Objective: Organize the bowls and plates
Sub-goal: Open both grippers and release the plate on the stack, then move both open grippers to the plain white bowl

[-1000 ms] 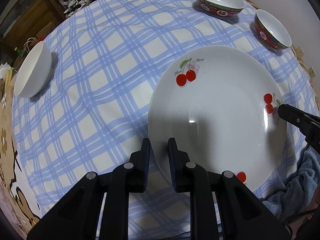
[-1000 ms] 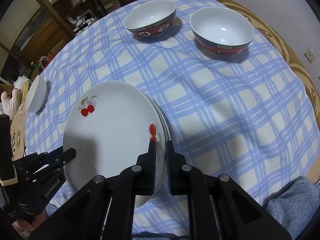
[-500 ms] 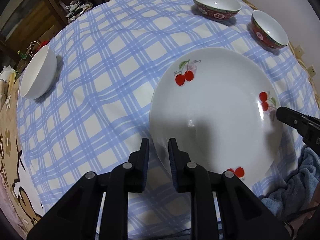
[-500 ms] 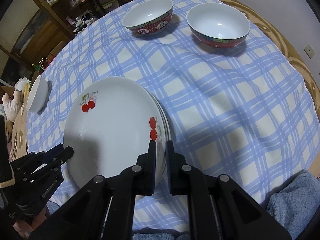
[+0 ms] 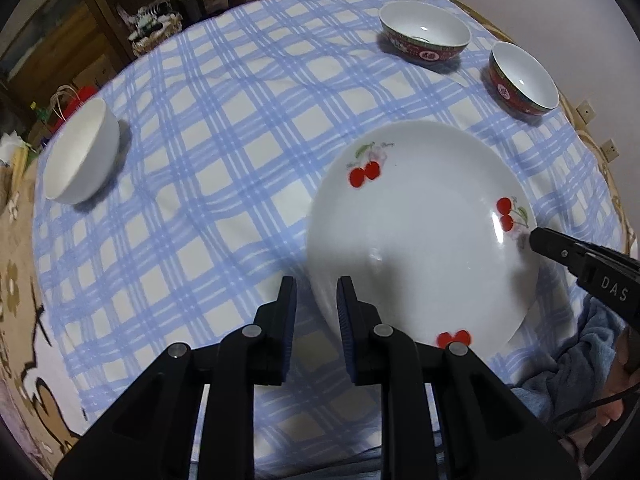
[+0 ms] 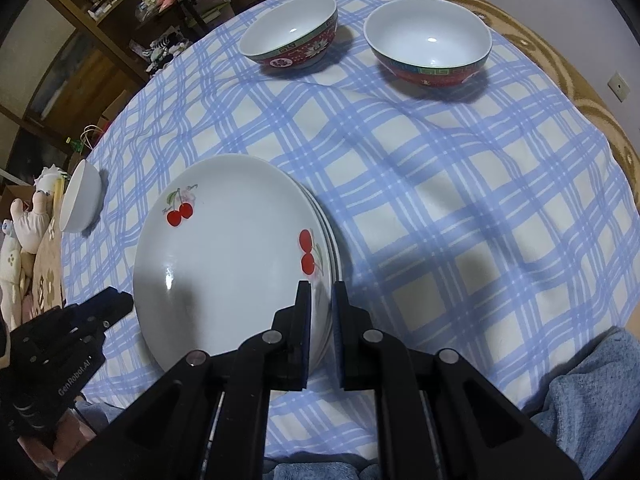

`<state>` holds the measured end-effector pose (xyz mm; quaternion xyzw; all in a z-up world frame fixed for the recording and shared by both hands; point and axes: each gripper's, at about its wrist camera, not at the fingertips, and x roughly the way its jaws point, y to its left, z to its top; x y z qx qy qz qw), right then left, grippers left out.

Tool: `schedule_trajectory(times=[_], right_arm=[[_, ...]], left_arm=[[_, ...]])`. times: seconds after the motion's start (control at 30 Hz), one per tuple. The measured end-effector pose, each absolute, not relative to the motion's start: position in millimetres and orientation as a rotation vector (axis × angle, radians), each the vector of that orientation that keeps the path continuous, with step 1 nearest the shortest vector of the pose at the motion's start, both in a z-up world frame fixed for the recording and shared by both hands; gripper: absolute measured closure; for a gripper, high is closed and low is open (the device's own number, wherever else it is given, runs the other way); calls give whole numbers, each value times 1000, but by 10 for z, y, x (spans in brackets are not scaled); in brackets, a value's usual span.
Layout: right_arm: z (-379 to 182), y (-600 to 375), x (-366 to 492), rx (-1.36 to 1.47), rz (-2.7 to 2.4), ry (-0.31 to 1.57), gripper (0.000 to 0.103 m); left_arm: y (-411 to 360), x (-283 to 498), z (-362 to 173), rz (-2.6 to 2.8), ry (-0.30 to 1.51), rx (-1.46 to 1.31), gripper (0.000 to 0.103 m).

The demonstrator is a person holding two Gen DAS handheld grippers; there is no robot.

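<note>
A stack of white cherry-print plates is lifted and tilted above the blue checked tablecloth. My left gripper is shut on the stack's left rim. My right gripper is shut on its right rim and shows in the left wrist view. Two red-patterned bowls stand at the far side, also in the left wrist view. A plain white bowl sits at the left edge.
The round table's patterned rim shows past the cloth. Wooden shelves with clutter stand behind. Blue fabric lies at the near right. Soft toys sit beyond the left edge.
Both grippers have drawn back toward the near edge with the plate stack held between them; the stack has lifted and tilted and the bowls look farther away.
</note>
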<state>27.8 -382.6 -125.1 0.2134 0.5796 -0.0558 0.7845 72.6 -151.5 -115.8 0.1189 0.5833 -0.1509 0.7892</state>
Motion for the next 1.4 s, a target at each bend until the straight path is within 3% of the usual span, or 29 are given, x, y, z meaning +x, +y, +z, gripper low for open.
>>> schedule_trajectory(times=[0.17, 0.3, 0.4, 0.5, 0.57, 0.6, 0.67, 0.73, 0.87, 1.4], right_arm=[[-1211, -3813, 270, 444, -139, 1226, 90], [-1121, -3785, 259, 423, -135, 1195, 87], [-1033, -3741, 296, 414, -124, 1177, 72], [-912, -3662, 335, 386, -110, 1141, 61], [-820, -3572, 369, 346, -93, 1120, 41], [-786, -3537, 378, 333, -89, 1112, 36], [-710, -3464, 388, 315, -84, 1093, 21], [-658, -3404, 397, 296, -99, 1082, 12], [-562, -3282, 427, 254, -112, 1046, 2], [-256, -2907, 684, 285, -73, 921, 0]], left_arm=[[-1379, 744, -1087, -334, 1238, 229, 79], [-1212, 714, -1006, -337, 1208, 174, 68], [-1113, 700, -915, -304, 1159, 176, 48], [-1022, 692, -805, -269, 1111, 188, 42], [-986, 693, -744, -263, 1096, 199, 29], [-967, 693, -709, -260, 1088, 208, 22], [-937, 696, -643, -255, 1068, 229, 21], [-917, 699, -582, -290, 1049, 243, 21], [-862, 720, -465, -315, 1022, 243, 21], [-341, 938, -358, -266, 1007, 166, 21]])
